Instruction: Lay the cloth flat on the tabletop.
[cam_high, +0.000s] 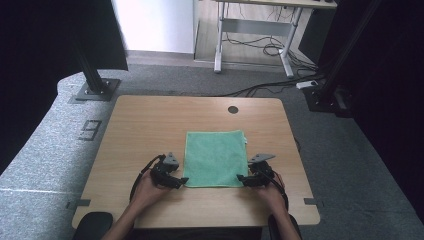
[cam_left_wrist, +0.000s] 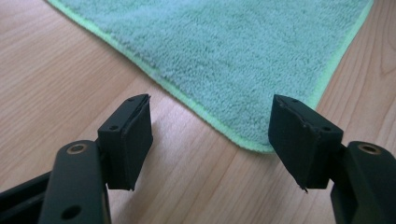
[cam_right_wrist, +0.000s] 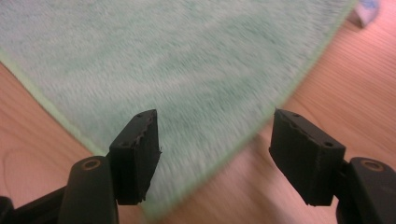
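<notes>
high view sat above the near edge of the table (cam_high: 150, 115), looking forward and down, far off. both gripper views rode low, close over the wood, facing a near corner of the green cloth (cam_high: 215, 157) each; all three shared that cloth.

Held low and angled inward: left gripper (cam_high: 183, 180) and right gripper (cam_high: 240, 178), jaws apart, nothing between.
</notes>
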